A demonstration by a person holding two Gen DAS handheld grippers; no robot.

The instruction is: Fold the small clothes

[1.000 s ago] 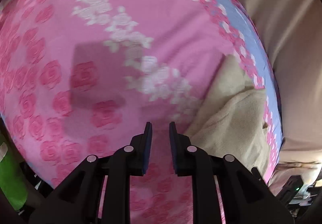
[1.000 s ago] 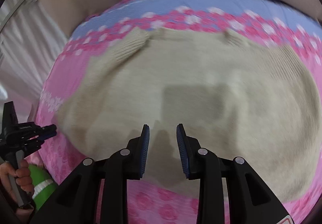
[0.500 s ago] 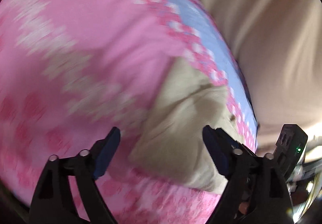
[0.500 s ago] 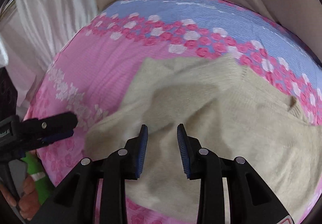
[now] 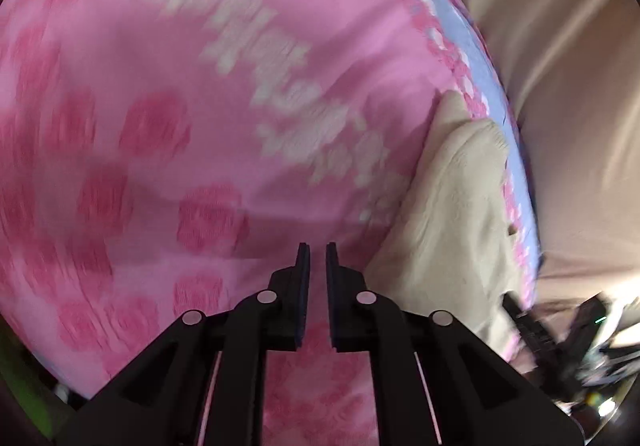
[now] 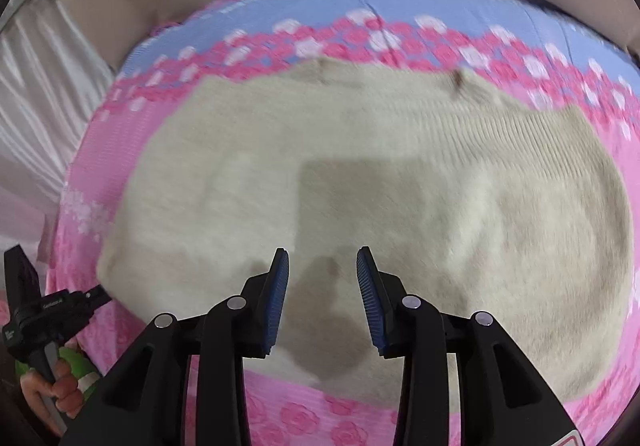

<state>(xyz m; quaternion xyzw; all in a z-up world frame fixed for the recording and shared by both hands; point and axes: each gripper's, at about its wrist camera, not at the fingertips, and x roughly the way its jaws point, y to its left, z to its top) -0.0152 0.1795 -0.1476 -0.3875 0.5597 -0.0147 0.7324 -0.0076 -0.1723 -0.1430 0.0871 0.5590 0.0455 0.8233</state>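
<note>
1. Left wrist view: the left gripper [image 5: 317,258] pointed down over a pink bedsheet [image 5: 168,93] printed with darker pink roses and a diagonal band of white blossoms. Its jaws had just been closing and stood narrow, with only a slim gap and nothing between them. The picture was smeared by motion.
2. In the same view, the cream sweater [image 5: 452,205], a soft nubby knit, lay at about three o'clock from the fingertips, bunched beside the sheet's lilac border [image 5: 476,45]. It was near the gripper but not touching it. Beyond the border hung smooth beige cloth [image 5: 560,45] in loose folds.
3. At five o'clock the other black tool showed only as a blur.
4. Right wrist view: the right gripper [image 6: 322,266] hovered above the sweater [image 6: 400,173], its jaws partly apart and just opened a little further, with nothing pinched. The ridged blue pads [image 6: 280,286] faced each other.
5. The sweater was spread flat and wide across the sheet, with ribbed knit along its twelve-to-two o'clock edge and fuzzy knit elsewhere. A square shadow lay on its middle.
6. At eight o'clock a hand [image 6: 60,394] gripped the left gripper's handle, which bore small white lettering too blurred to read. Pale pleated curtain [image 6: 36,105] hung at ten o'clock.
</note>
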